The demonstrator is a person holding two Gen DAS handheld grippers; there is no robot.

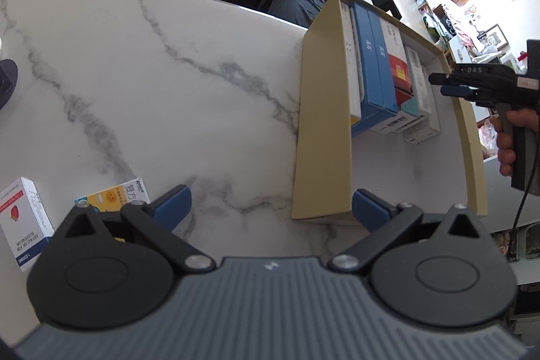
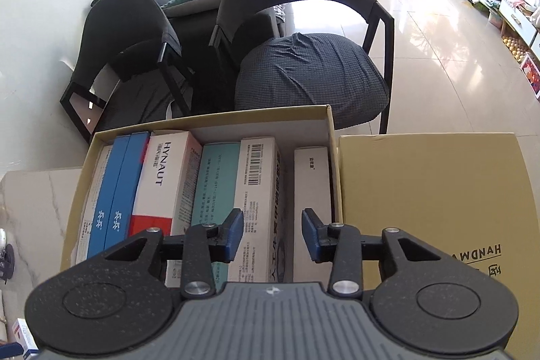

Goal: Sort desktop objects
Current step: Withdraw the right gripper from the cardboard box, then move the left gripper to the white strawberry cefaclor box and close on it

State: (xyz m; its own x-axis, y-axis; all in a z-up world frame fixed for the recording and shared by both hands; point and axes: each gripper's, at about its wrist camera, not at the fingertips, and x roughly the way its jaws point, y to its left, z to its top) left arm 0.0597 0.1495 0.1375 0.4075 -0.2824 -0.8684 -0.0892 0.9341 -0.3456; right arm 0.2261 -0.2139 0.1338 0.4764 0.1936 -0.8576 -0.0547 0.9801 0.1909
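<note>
At the bottom centre of the left wrist view, the left gripper (image 1: 271, 208) hangs with its blue-padded jaws spread wide and nothing between them, above the white grey-veined marble table (image 1: 152, 63). Lower left of it lie 2 small medicine boxes: a white carton with a red picture (image 1: 25, 221) and a yellow-and-white carton (image 1: 113, 196), just beside each other. To the right stands the tan cardboard box (image 1: 320, 137), packed with upright cartons.

Low in the right wrist view, the right gripper (image 2: 272, 233) is also parted and empty, poised over the row inside the box (image 2: 209, 120): 2 blue cartons (image 2: 116, 188), a white-and-red HYNAUT carton (image 2: 165, 177), a pale teal carton (image 2: 216, 188), a barcoded white carton (image 2: 258, 191) and a plain white carton (image 2: 310, 188). Right of the box lies its tan lid (image 2: 435, 191).
</note>
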